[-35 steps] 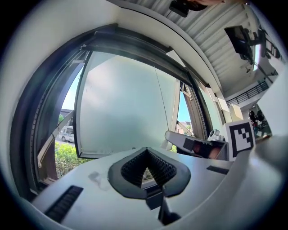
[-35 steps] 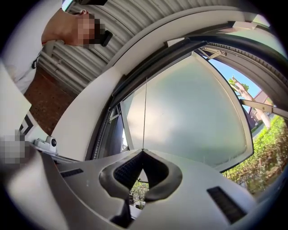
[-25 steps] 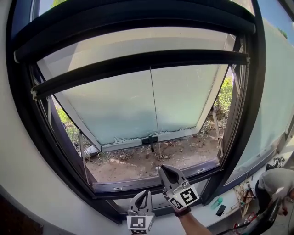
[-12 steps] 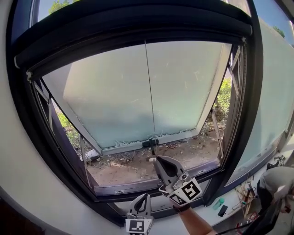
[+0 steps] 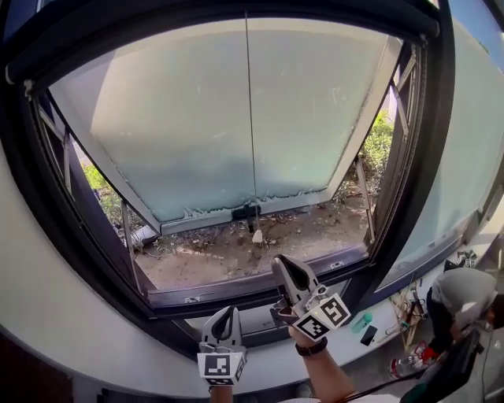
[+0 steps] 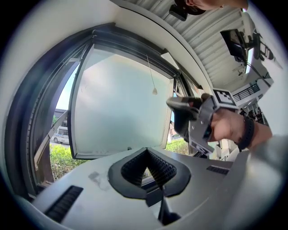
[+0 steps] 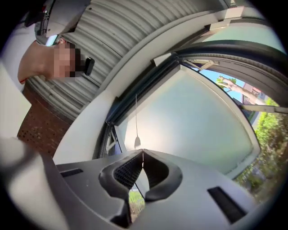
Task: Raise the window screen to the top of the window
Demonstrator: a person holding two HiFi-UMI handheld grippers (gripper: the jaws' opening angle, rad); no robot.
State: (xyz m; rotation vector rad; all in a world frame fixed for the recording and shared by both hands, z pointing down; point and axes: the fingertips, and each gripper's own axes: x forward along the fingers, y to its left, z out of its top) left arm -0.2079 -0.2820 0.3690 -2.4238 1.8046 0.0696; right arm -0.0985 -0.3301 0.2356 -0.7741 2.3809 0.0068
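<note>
Your right gripper (image 5: 279, 260) is closed on nothing; the pull cord (image 5: 247, 118) hangs just beyond its tips, apart from them. Your left gripper (image 5: 223, 313), lower down, is closed and empty too. The window screen (image 5: 157, 22) sits at the window's top.

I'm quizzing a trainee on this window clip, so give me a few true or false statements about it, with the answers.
1. The left gripper and the right gripper are both shut. True.
2. The right gripper is holding something. False: it is empty, and the pull cord hangs free, clear of it.
3. The window's lower half is covered. False: the screen bar is up at the top.
4. Soil shows below the frosted pane. True.
</note>
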